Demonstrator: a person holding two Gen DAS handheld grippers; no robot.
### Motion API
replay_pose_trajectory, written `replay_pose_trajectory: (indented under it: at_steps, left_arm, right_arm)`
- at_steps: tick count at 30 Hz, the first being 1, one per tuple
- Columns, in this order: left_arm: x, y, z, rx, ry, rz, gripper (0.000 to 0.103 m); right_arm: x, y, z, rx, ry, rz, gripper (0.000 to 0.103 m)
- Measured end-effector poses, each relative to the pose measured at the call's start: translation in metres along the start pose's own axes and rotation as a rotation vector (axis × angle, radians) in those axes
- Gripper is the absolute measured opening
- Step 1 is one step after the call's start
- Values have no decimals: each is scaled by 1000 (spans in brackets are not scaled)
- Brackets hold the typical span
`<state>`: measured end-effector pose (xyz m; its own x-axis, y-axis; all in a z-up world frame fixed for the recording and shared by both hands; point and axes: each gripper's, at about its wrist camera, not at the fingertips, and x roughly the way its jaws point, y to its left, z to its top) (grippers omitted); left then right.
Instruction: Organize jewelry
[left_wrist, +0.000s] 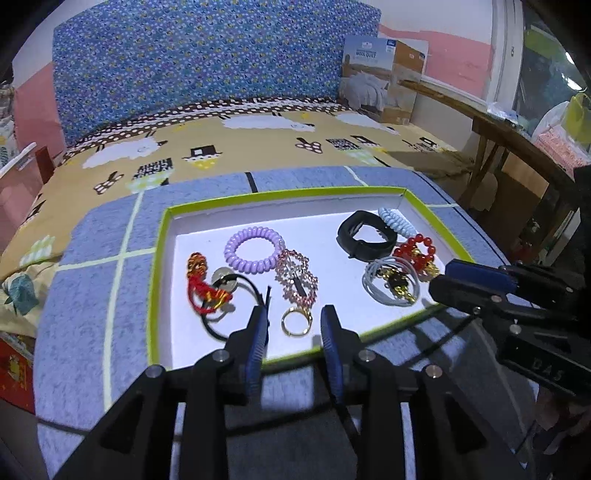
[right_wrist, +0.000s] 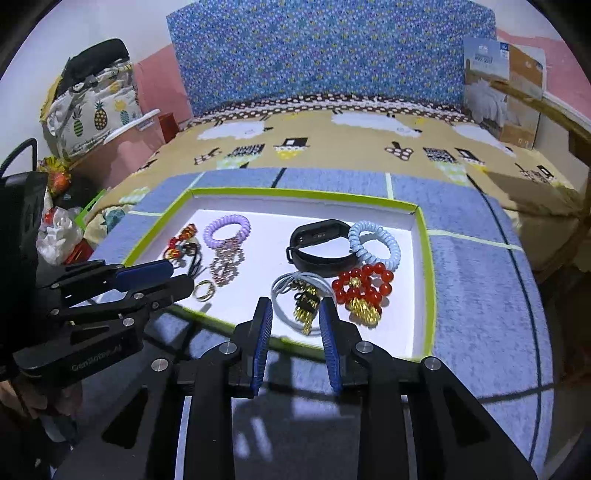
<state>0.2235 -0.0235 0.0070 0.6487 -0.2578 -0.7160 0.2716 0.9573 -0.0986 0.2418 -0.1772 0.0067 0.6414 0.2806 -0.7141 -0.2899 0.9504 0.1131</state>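
Note:
A shallow white tray with a green rim (left_wrist: 159, 258) (right_wrist: 428, 258) holds jewelry. On its left lie a red-orange charm on a black cord (left_wrist: 201, 284), a purple coil band (left_wrist: 253, 248) (right_wrist: 226, 228), a pink beaded piece (left_wrist: 297, 275) (right_wrist: 225, 266) and a gold ring (left_wrist: 295, 323) (right_wrist: 203, 290). On its right lie a black wristband (left_wrist: 365, 236) (right_wrist: 321, 243), a light blue coil band (left_wrist: 397, 220) (right_wrist: 373, 240), a red bead bracelet (left_wrist: 415, 254) (right_wrist: 364, 290) and a white cord with gold charms (left_wrist: 391, 284) (right_wrist: 301, 301). My left gripper (left_wrist: 294, 317) is open, its fingertips either side of the gold ring. My right gripper (right_wrist: 295, 314) is open over the white cord.
The tray rests on a blue padded surface (left_wrist: 92, 266) on a bed with a sheep-print sheet (left_wrist: 229, 144). A blue patterned board (left_wrist: 207, 59) and a quilt box (left_wrist: 384, 77) stand behind. A wooden table (left_wrist: 509, 136) is at right, bags (right_wrist: 88, 107) at left.

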Motion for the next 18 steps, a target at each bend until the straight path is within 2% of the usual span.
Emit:
replay_pose_trajectory:
  at_steps: [8, 18]
  left_arm:
    - [-41, -4, -23, -12, -36, 32, 36]
    - [-84, -18, -71, -17, -54, 72, 37]
  right_arm:
    - [-43, 13, -25, 3, -51, -9, 27]
    - [-86, 24, -66, 20, -86, -34, 27]
